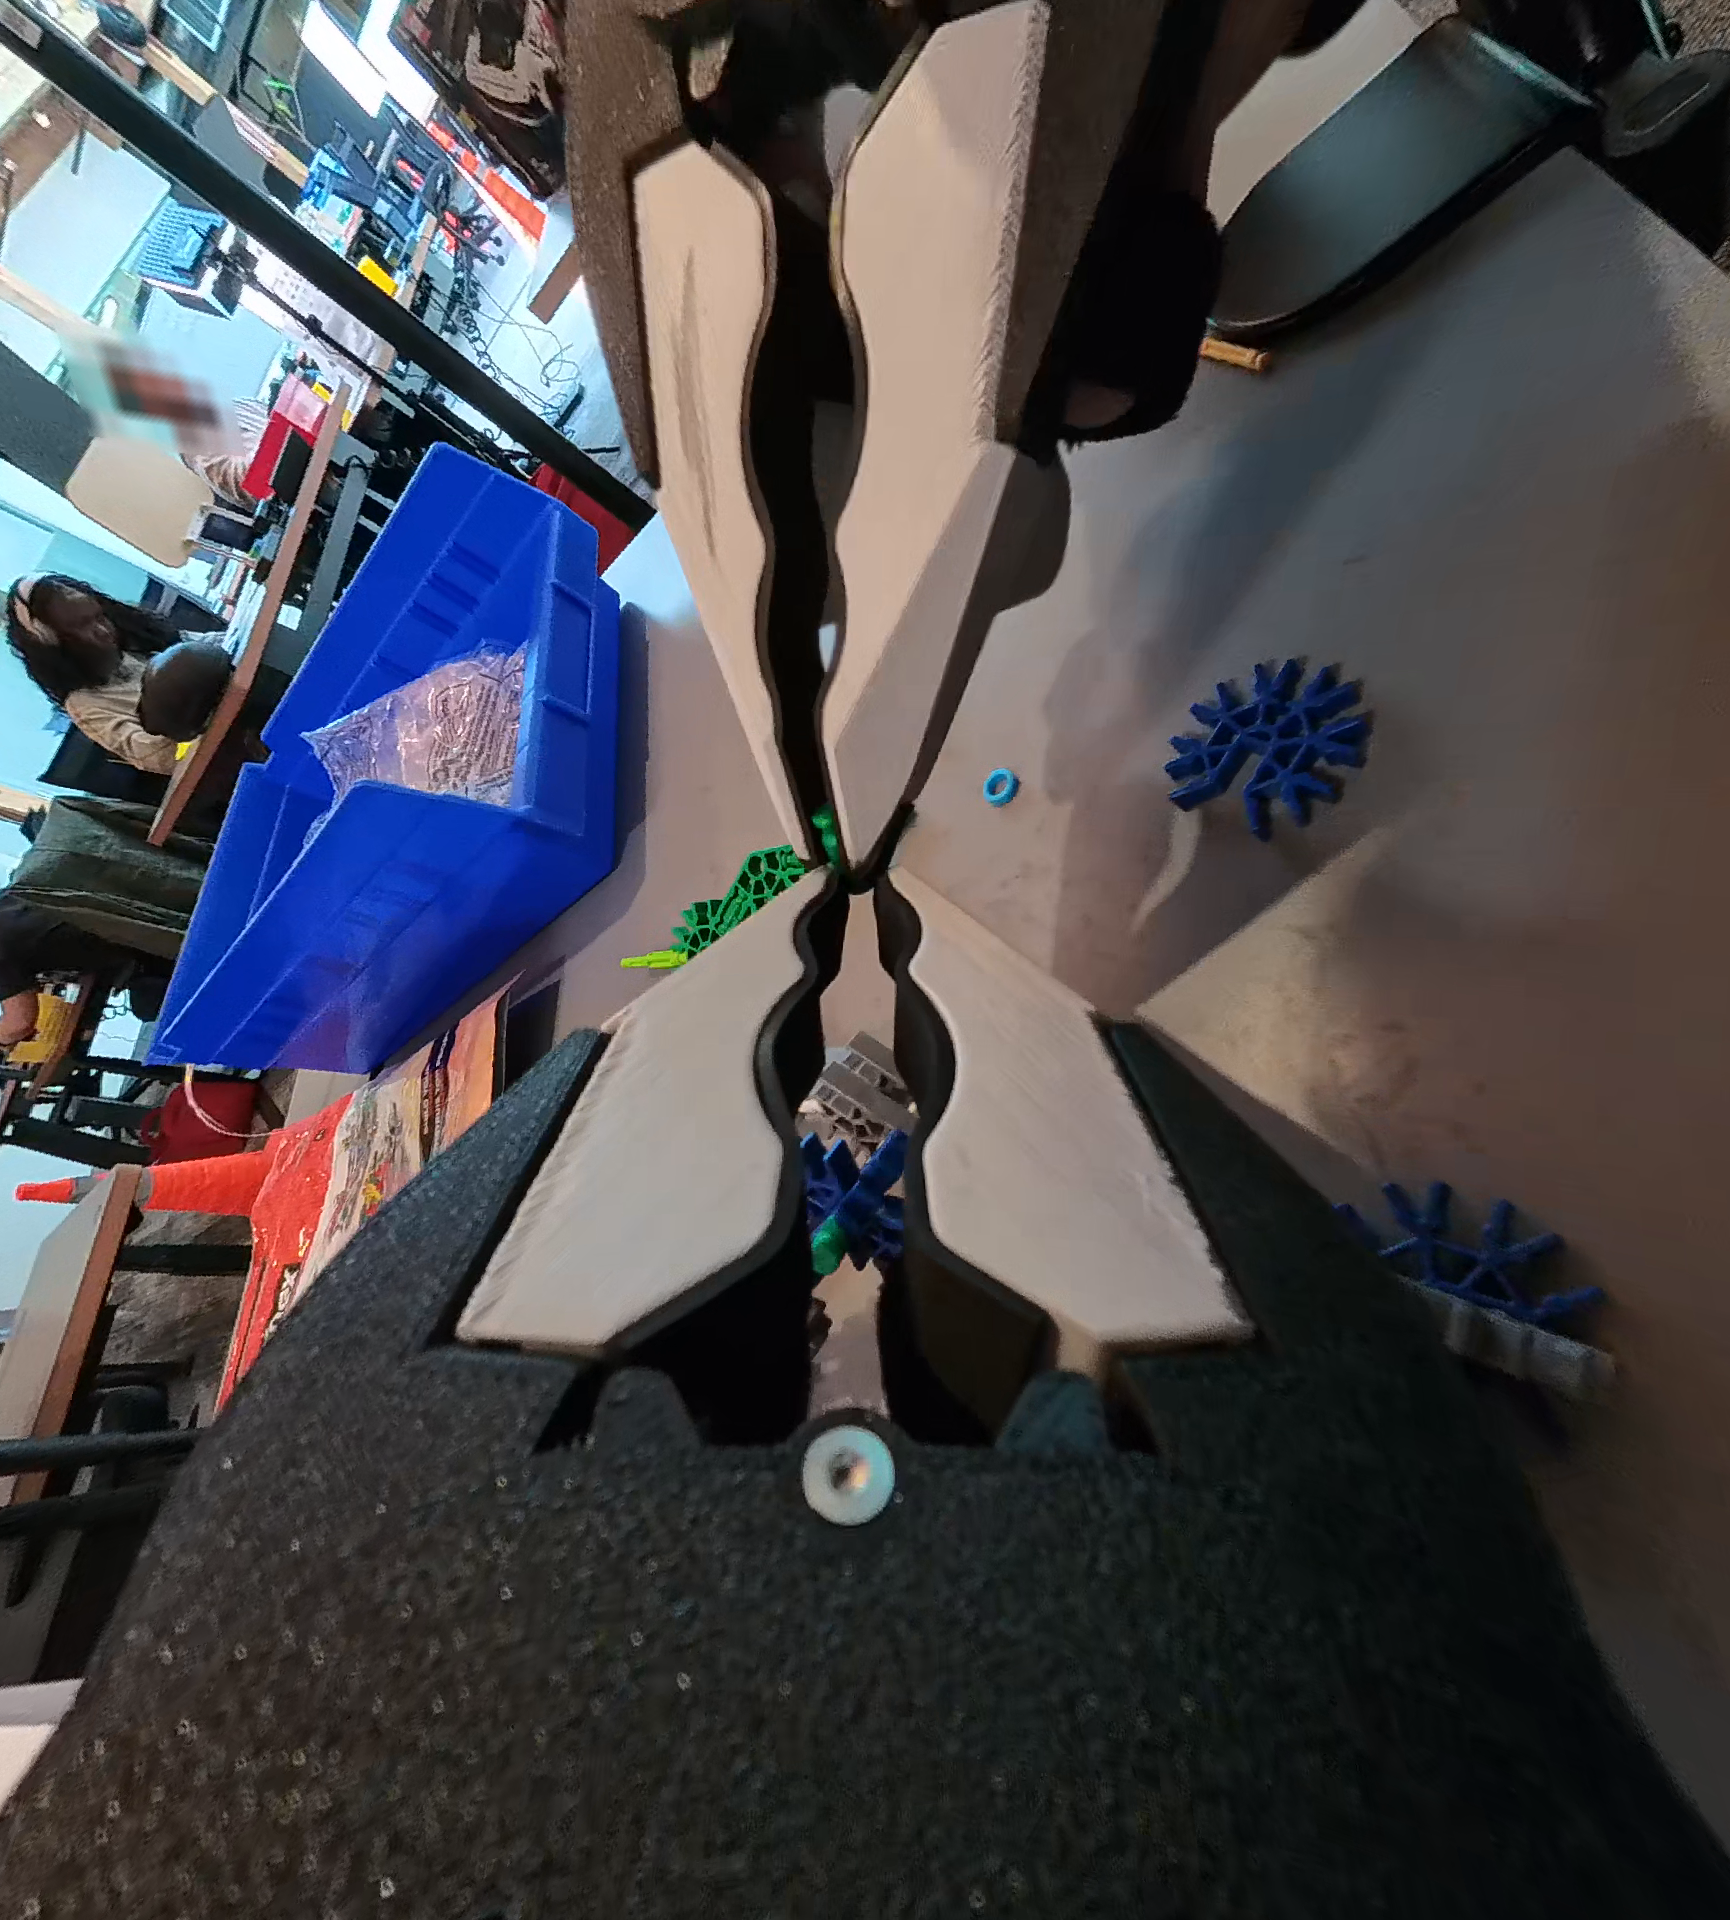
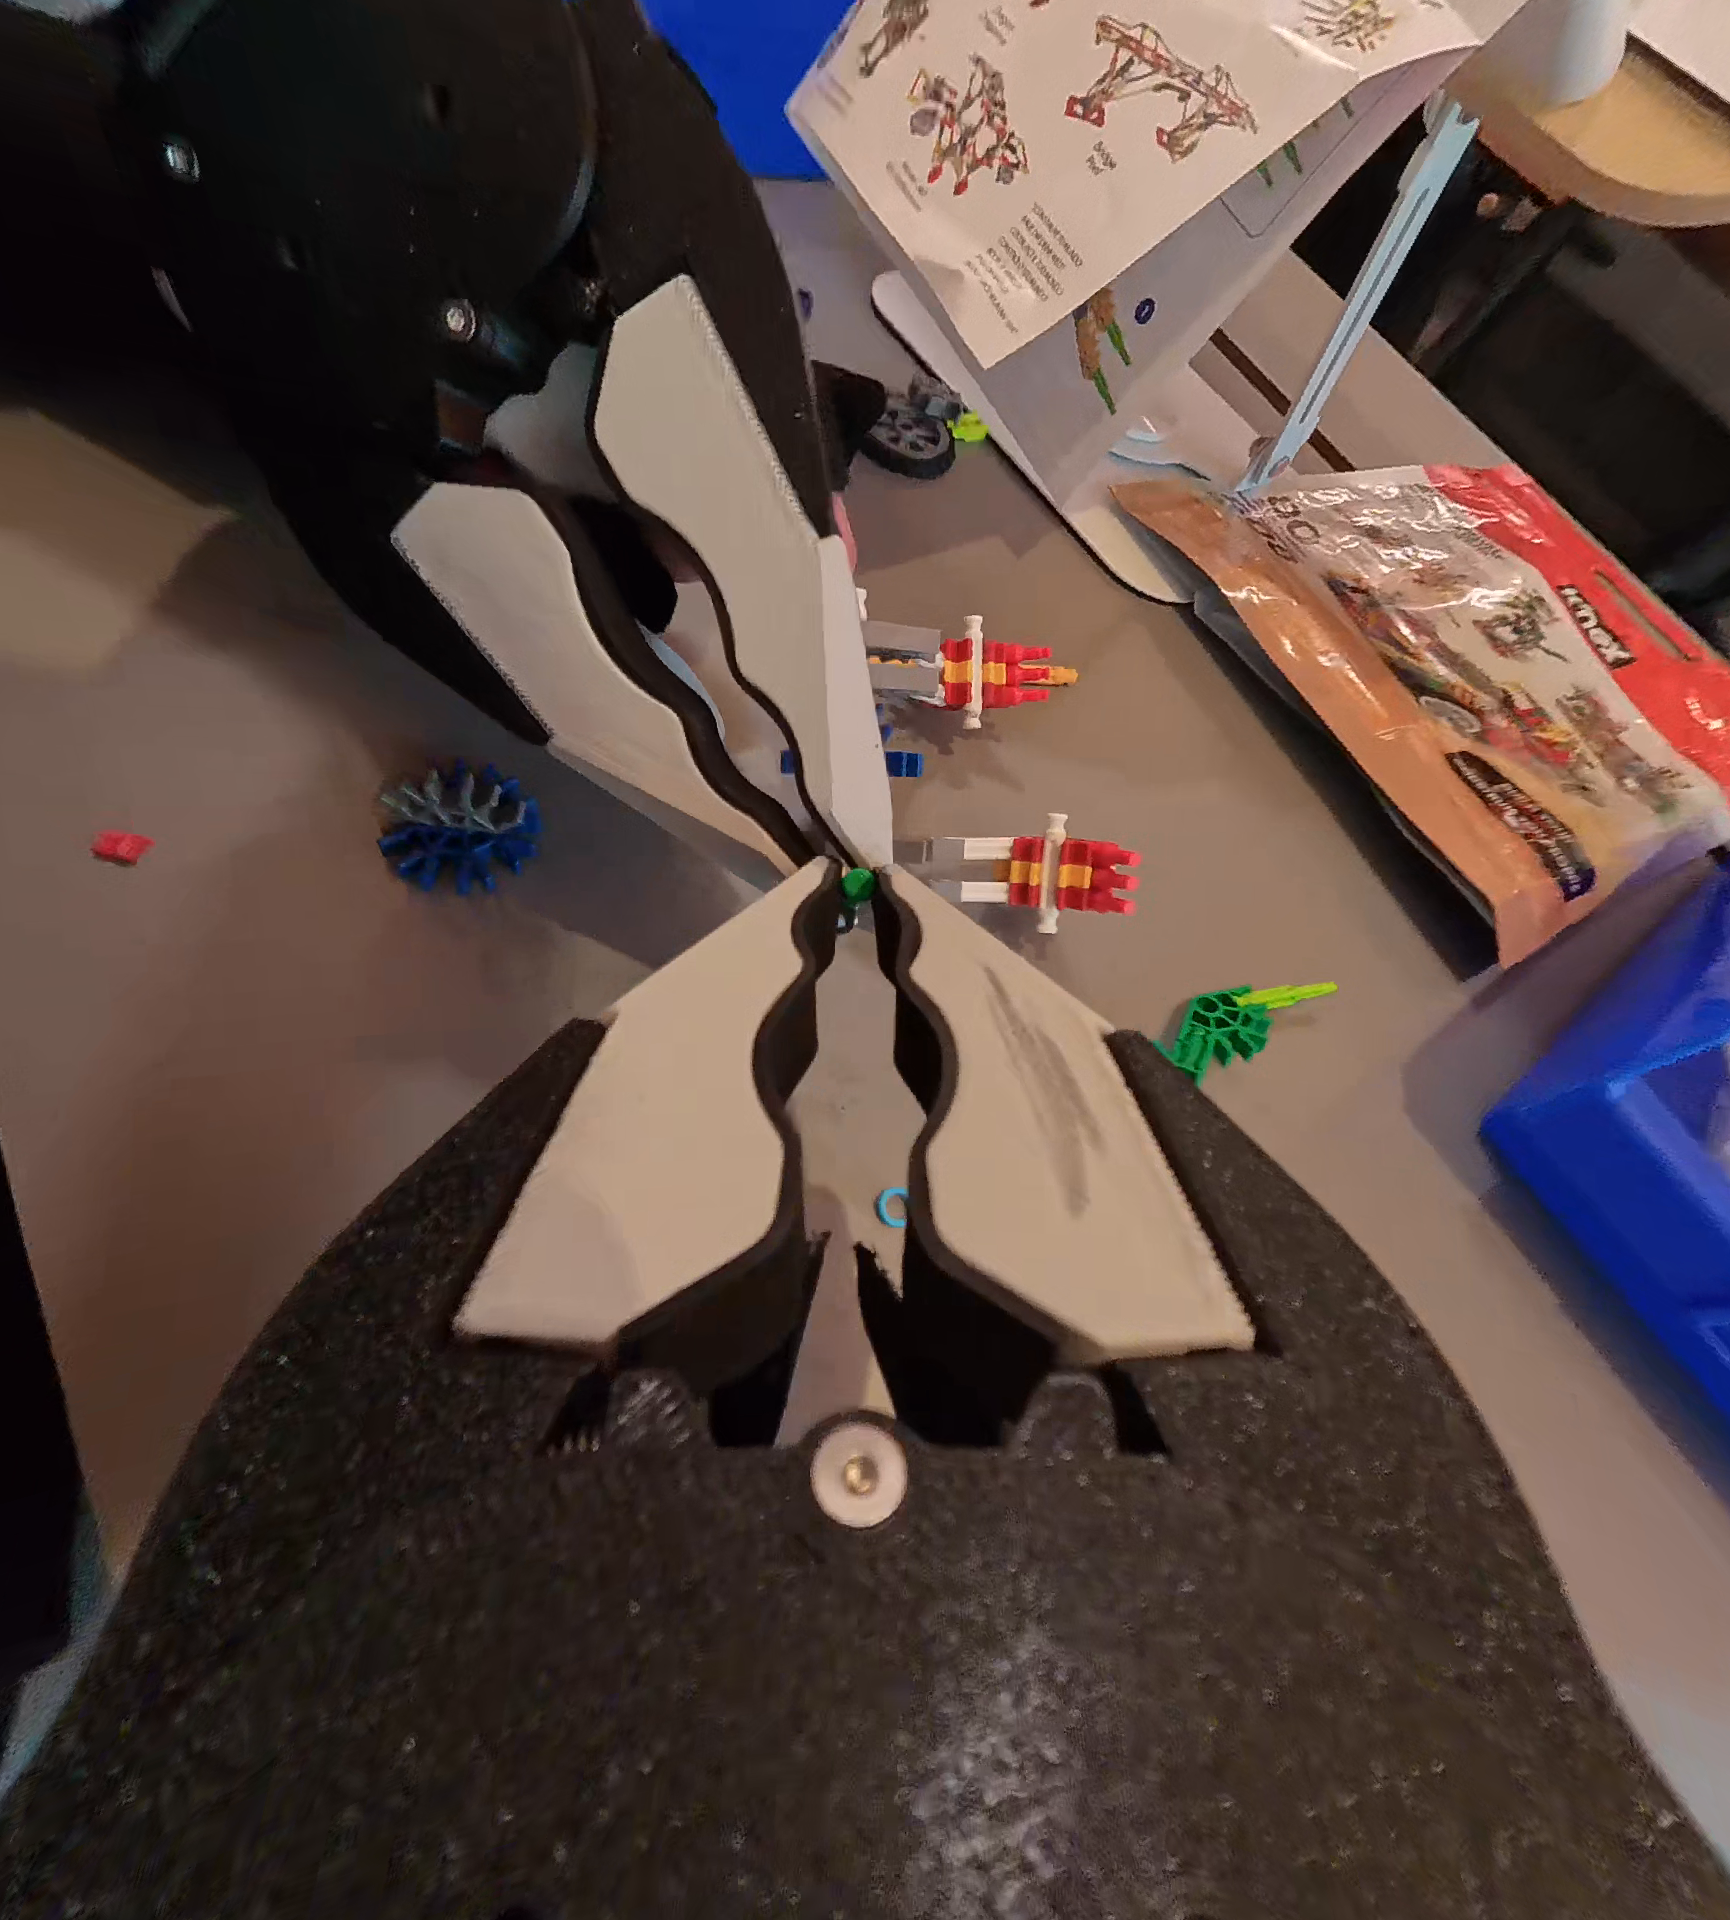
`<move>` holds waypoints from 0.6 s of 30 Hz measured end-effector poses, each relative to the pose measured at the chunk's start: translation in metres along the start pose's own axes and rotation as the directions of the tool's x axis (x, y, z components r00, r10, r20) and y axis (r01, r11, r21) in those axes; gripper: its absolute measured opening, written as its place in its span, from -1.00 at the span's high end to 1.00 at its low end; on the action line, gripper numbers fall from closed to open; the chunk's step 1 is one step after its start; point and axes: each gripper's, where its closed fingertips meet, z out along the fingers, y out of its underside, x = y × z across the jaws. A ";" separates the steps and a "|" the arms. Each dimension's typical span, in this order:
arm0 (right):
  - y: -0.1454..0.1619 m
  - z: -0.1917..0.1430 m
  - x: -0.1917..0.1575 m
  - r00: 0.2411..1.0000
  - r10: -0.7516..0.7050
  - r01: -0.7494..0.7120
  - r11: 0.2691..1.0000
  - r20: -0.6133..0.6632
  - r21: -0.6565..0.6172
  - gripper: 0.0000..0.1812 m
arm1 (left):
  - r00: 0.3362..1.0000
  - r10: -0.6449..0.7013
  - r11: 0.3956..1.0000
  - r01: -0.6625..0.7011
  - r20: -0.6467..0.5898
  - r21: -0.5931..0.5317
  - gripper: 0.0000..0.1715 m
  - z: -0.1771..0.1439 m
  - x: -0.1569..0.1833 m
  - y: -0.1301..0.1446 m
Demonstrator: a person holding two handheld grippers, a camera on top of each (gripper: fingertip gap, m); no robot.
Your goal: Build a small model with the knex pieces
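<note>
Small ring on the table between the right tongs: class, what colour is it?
Light blue. The ring shows best in the left wrist view.

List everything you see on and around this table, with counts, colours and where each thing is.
table: one, grey, under everything
green rod: one, pinched where both grippers' tips meet
blue ring: one, light blue, on the table near the tips
blue snowflake pieces: several, dark blue, scattered on the table
green connector: one, with a lime rod, near the bin
red and yellow assemblies: two, beyond the tips
red piece: one, small, far left
bin: one, blue, holds a clear bag
toy packaging: one, red and tan, beside the bin
left gripper: shut on the green rod
right gripper: shut on the green rod
</note>
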 end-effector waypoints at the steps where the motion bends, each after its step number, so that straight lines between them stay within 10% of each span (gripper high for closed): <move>1: 0.000 0.000 0.000 0.999 0.029 -0.030 0.999 0.016 0.017 0.94 | 1.000 -0.002 1.000 0.002 -0.004 0.000 0.95 0.000 0.000 0.000; 18: 0.000 0.000 -0.006 0.986 0.134 -0.138 0.990 0.099 0.034 0.93 | 0.996 0.080 0.996 -0.082 -0.035 -0.047 0.95 -0.008 0.002 0.001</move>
